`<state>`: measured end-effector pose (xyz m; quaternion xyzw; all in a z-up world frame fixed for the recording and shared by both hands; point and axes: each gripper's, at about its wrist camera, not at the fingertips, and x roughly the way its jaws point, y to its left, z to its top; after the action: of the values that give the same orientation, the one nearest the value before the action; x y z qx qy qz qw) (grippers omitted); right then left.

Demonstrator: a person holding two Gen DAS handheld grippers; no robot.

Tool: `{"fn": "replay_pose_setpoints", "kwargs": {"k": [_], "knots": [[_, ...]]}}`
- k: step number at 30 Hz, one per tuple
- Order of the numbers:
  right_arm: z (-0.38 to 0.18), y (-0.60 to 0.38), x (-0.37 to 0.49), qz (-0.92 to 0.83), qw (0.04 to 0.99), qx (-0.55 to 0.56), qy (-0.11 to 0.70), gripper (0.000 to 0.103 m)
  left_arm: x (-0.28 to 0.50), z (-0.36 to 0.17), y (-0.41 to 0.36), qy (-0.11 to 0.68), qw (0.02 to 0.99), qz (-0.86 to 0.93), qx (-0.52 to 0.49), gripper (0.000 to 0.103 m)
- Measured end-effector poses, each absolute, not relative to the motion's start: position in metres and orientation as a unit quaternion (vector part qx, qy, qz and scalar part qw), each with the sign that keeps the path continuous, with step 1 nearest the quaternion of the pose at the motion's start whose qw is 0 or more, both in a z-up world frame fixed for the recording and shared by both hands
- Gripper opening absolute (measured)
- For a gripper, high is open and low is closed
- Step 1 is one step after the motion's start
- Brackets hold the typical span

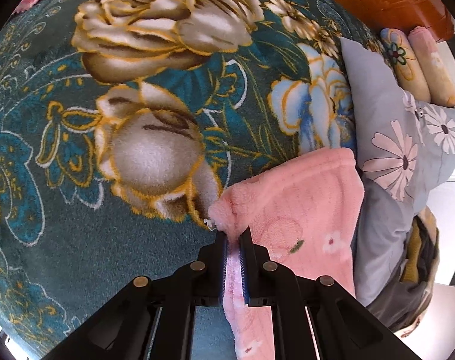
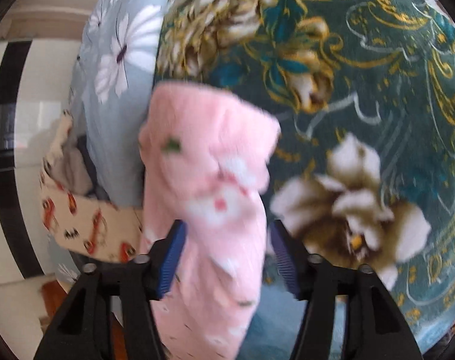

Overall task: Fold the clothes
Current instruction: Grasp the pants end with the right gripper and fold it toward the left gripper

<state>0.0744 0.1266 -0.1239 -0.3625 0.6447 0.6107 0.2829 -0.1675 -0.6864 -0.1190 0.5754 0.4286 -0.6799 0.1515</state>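
Teal floral plush blanket (image 1: 137,255) fills left wrist view; fluffy pink fleece garment (image 1: 302,204) lies on it beside grey daisy-print pillow (image 1: 407,138), lower part cut off. Left gripper (image 1: 234,240) clamped on its edge. Right wrist view: blurred; garment (image 2: 206,180) drapes between right gripper's (image 2: 227,234) wide-apart jaws, grip unclear.

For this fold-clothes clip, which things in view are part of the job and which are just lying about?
Part of the job:
- pink fleece garment
- left claw, shut on the garment's edge
- right claw, open, garment between its fingers

Just lying about:
- green floral blanket, the surface underneath
- grey daisy-print pillow
- rolled floral bedding
- beige patterned basket
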Motion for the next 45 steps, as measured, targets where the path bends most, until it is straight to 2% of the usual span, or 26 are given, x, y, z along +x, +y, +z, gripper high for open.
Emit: {"fn": "replay_pose_setpoints", "kwargs": {"k": [13, 14, 15, 18, 20, 24, 27, 30, 33, 36, 39, 42, 45], "knots": [[-0.171, 0.164, 0.05, 0.584, 0.302, -0.353, 0.666, 0.073, -0.177, -0.11, -0.666, 0.393, 0.204, -0.684, 0.58, 0.009], [-0.171, 0.164, 0.051, 0.576, 0.309, -0.345, 0.674, 0.069, -0.177, -0.106, -0.664, 0.393, 0.204, -0.686, 0.577, 0.009], [-0.17, 0.164, 0.05, 0.571, 0.315, -0.343, 0.676, 0.059, -0.179, -0.101, -0.662, 0.394, 0.201, -0.689, 0.574, 0.008], [-0.161, 0.165, 0.046, 0.567, 0.327, -0.351, 0.669, 0.04, -0.184, -0.085, -0.657, 0.4, 0.186, -0.696, 0.566, 0.008], [-0.146, 0.167, 0.039, 0.581, 0.325, -0.364, 0.651, 0.034, -0.191, -0.065, -0.653, 0.404, 0.165, -0.708, 0.555, 0.008], [-0.1, 0.174, 0.027, 0.628, 0.293, -0.352, 0.629, 0.029, -0.199, -0.015, -0.653, 0.429, 0.115, -0.732, 0.517, 0.007], [-0.052, 0.179, 0.03, 0.675, 0.25, -0.327, 0.612, 0.028, -0.193, 0.026, -0.665, 0.445, 0.081, -0.75, 0.482, 0.007], [-0.013, 0.176, 0.055, 0.714, 0.221, -0.313, 0.586, 0.028, -0.172, 0.045, -0.683, 0.433, 0.071, -0.77, 0.463, 0.007], [-0.027, 0.172, 0.087, 0.711, 0.222, -0.346, 0.571, 0.03, -0.144, 0.01, -0.705, 0.403, 0.101, -0.76, 0.5, 0.007], [-0.087, 0.166, 0.117, 0.654, 0.253, -0.414, 0.58, 0.03, -0.105, -0.063, -0.723, 0.389, 0.181, -0.703, 0.567, 0.007], [-0.128, 0.159, 0.146, 0.605, 0.288, -0.425, 0.608, 0.03, -0.075, -0.099, -0.738, 0.412, 0.237, -0.665, 0.576, 0.007], [-0.134, 0.158, 0.154, 0.602, 0.286, -0.416, 0.618, 0.031, -0.071, -0.106, -0.741, 0.42, 0.234, -0.663, 0.573, 0.007], [-0.133, 0.162, 0.145, 0.611, 0.275, -0.437, 0.6, 0.035, -0.087, -0.103, -0.736, 0.39, 0.214, -0.674, 0.591, 0.008]]}}
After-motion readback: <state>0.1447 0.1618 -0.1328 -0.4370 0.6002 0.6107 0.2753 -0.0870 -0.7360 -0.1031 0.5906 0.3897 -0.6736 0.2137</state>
